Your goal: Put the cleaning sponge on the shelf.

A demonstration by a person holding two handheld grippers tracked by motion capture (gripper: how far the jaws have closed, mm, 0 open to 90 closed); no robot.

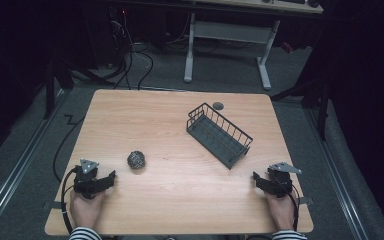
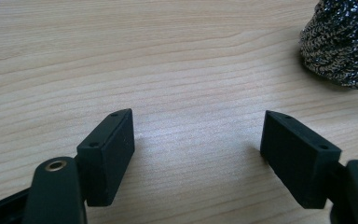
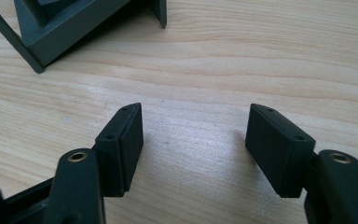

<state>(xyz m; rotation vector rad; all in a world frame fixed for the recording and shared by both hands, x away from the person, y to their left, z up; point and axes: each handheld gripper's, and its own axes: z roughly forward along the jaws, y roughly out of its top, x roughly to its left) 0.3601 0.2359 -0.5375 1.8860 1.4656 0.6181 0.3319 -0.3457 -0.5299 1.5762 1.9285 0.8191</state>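
I had both grippers parked low at the near edge: left gripper (image 1: 111, 176) and right gripper (image 1: 256, 176) each stood wide open, nothing between the jaws. The steel wool scrubber (image 1: 136, 159) sat just ahead-right of the left one, well apart from the wire basket (image 1: 219, 134). I judged it light, springy, snaggy; pinch across its middle. No readable markings.

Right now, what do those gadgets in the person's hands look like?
Each hand holds a black gripper, left and right, with two blocky black jaws on arms with brass-ringed holes. Each carries a grey three-cornered plate and trails a black cable. The sleeves are striped dark and white.
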